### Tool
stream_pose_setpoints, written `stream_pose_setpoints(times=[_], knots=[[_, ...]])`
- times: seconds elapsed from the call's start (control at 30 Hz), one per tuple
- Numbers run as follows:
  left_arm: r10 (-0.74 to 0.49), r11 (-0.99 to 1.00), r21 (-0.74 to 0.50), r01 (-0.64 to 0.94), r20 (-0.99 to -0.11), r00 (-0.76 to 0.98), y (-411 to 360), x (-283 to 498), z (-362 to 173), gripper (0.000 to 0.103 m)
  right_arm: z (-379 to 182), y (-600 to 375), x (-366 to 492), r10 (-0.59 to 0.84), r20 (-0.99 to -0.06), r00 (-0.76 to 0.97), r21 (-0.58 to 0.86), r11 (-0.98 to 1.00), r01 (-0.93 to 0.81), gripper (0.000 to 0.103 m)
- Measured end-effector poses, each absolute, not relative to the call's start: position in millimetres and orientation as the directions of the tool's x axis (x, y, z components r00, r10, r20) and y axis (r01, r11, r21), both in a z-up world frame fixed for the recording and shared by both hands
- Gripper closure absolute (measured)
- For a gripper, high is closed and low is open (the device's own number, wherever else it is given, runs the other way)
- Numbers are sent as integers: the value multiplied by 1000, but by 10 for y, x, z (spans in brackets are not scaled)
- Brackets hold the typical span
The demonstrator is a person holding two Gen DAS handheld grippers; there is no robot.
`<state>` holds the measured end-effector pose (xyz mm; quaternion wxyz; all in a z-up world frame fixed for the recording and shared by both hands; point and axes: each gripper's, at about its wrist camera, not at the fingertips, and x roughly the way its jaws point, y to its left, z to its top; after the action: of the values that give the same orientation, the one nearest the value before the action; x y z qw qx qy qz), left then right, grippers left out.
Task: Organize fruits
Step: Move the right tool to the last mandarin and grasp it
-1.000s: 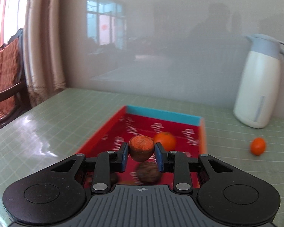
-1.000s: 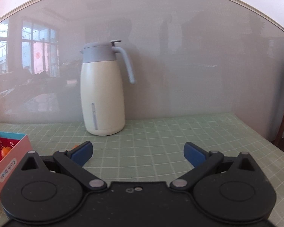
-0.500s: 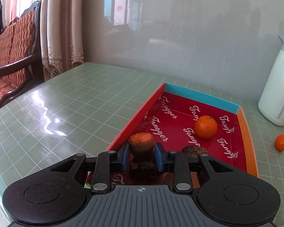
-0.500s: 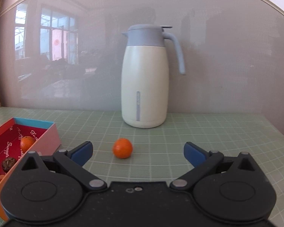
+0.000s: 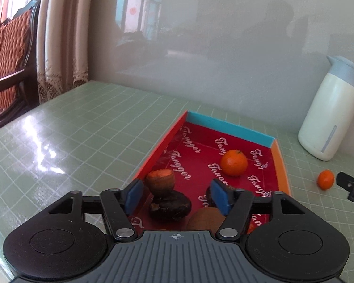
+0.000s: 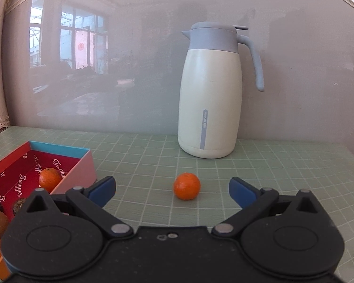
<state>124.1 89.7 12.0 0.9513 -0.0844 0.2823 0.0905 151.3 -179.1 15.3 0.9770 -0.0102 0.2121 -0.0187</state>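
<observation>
A red box (image 5: 280,165) with a blue far wall lies on the green table. My left gripper (image 5: 177,194) hovers over its near end, jaws opening; the orange-topped brown fruit (image 5: 160,182) rests free on a dark fruit (image 5: 171,204), touching neither pad. A kiwi (image 5: 206,218) and an orange (image 5: 233,162) also lie inside. A small orange (image 6: 187,185) sits on the table right of the box (image 6: 82,165). My right gripper (image 6: 172,189) is open just short of it, the fruit between and beyond the fingertips. The small orange (image 5: 325,179) also shows in the left wrist view.
A cream jug (image 6: 210,94) with a grey lid stands behind the small orange, against the grey wall. A wooden chair (image 5: 9,54) with a red cushion and curtains are off the table's left side. The right gripper's tip (image 5: 351,186) shows at the left view's right edge.
My left gripper opened and let go of the orange-topped fruit, which now rests on the dark fruit in the box. My right gripper swung left and closer to the small orange.
</observation>
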Motion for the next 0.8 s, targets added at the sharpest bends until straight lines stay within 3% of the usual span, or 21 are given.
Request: stream_pose_setpoints(times=[0.1,0.4,0.8], knots=[[151,972,-79,-223,-518,842,877,1171,217,24,143,-1783,1534,-41,-418,908,-26,999,33,0],[228,957,-52,-286,-474,850,1179,792,308,15,106,-1758,1600,-49,-426,903,-35,999,38,0],[411,864,-85,-496,-449,793,1742,547,181,14,17,-1792,1818,-91,-460,883,-44,996,80,0]])
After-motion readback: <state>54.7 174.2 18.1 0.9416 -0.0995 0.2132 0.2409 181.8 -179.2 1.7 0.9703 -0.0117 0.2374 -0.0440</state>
